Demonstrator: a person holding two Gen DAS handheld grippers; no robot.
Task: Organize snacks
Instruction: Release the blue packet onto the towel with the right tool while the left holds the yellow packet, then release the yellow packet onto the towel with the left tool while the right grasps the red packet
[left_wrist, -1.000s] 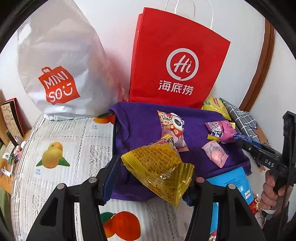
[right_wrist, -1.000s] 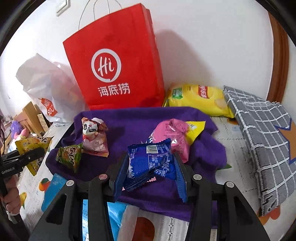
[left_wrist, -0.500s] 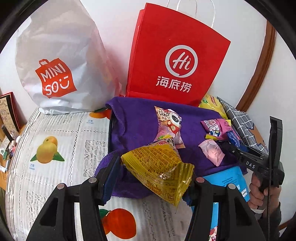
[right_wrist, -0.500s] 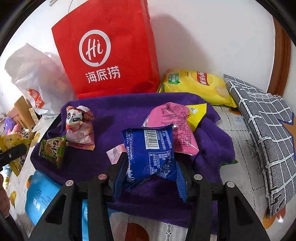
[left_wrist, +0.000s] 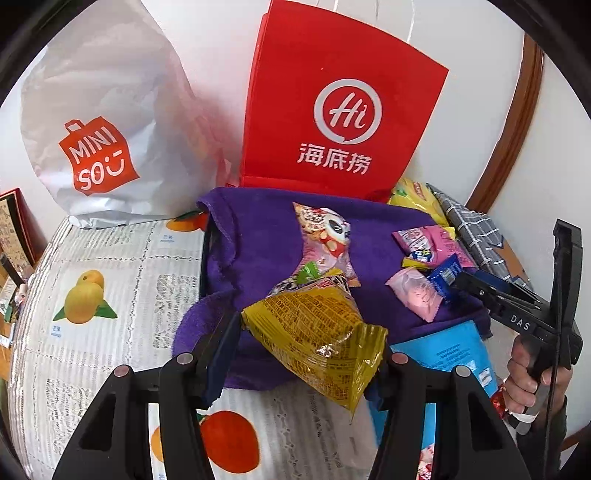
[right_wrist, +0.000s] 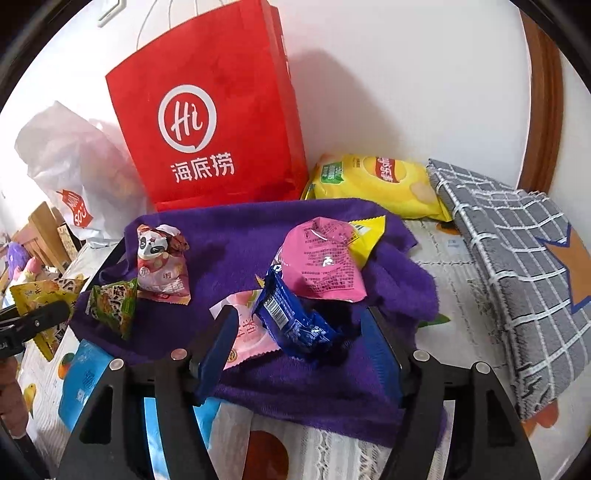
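While the left gripper (left_wrist: 310, 343) pinches a crinkled yellow snack packet (left_wrist: 317, 339) between its two fingers, that packet hangs over the near edge of the purple towel (left_wrist: 258, 236). On the towel, in the left wrist view, lie a panda-print packet (left_wrist: 325, 236), a pink packet (left_wrist: 432, 240) and a pale peach packet (left_wrist: 415, 295), with a blue packet (left_wrist: 443, 275) at the towel's right side. Behind the towel stands a red paper bag (left_wrist: 332, 103); a white Miniso bag (left_wrist: 99, 122) sits to its left.

In the right wrist view, the right gripper (right_wrist: 299, 350) has its fingers spread wide over the towel's (right_wrist: 240, 236) near part. The blue packet (right_wrist: 295, 317) lies loose between them on the towel, touching neither finger, partly over the peach packet (right_wrist: 247, 332) and just below the pink packet (right_wrist: 321, 266). A yellow chip bag (right_wrist: 380, 184) rests behind the towel, a grey checked cloth (right_wrist: 517, 258) to its right.
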